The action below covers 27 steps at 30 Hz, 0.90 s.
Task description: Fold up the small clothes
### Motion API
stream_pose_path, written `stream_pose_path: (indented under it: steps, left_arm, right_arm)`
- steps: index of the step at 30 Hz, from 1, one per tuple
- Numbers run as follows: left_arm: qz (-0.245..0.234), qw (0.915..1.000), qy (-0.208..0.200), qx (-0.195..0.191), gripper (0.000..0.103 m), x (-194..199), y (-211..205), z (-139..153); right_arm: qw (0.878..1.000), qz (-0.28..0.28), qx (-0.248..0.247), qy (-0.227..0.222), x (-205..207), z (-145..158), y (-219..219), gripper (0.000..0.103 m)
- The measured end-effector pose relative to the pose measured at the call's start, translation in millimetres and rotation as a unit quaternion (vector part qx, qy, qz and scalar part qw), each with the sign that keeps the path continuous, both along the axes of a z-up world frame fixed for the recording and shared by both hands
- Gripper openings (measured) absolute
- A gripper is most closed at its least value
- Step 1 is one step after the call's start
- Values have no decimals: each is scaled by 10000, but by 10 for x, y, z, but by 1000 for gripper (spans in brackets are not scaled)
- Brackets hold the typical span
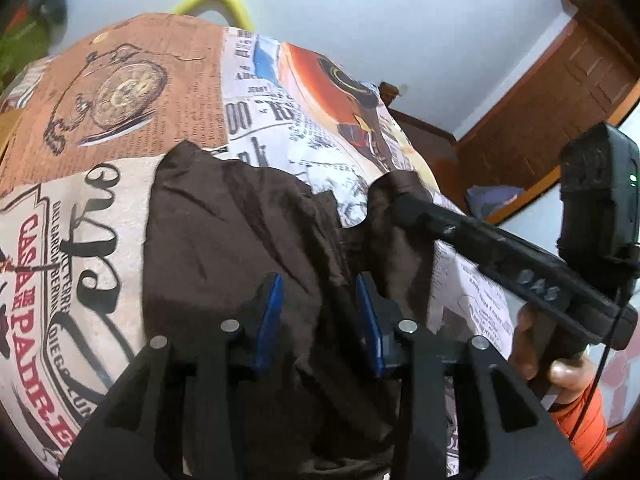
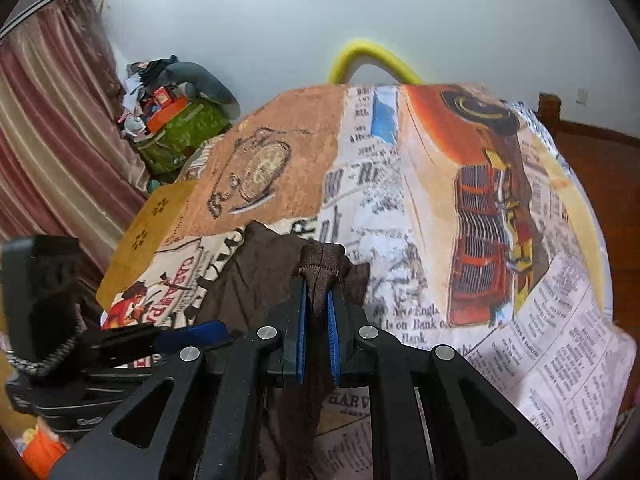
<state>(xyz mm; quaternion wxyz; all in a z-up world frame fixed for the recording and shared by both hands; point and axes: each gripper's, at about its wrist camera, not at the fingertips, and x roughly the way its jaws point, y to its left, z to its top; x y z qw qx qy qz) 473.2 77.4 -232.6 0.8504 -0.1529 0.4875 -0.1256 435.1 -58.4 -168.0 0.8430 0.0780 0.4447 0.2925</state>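
A brown garment [image 1: 240,248] lies rumpled on the printed cloth [image 1: 100,128] covering the table; the left gripper [image 1: 320,308] hovers over it with its blue pads apart, cloth below them but nothing pinched; the right gripper [image 2: 317,312] is clamped tight on a bunched hem of the garment [image 2: 320,264], lifting that edge off the cloth [image 2: 440,240]. A hand [image 1: 560,368] with an orange sleeve [image 1: 584,428] holds the right gripper [image 1: 404,204]. By the curtain [image 2: 48,128], a green bag [image 2: 180,136] is heaped with jumbled oddments, an orange box [image 2: 166,114] on top.
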Motion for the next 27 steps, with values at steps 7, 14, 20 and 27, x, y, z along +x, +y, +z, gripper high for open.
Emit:
stream_pose_path:
  steps: [7,14,20,27]
  left_arm:
    - [39,9942,37,1078,23,234,-339,-234]
    - [384,9930,-661,897,4,-72,42,151]
    - [874,9868,-1237,572,4,-377,470,613]
    - [922,9865,-1280,451,4,-375,518,626]
  right_arm:
    - [9996,-1,-192,186,27,-134,-83,8]
    - [9998,184,11,78,75,51,-16,8]
    - [9974,460,532,-151,115,329,152,8]
    - [9979,358,493,211,315,22,277,8]
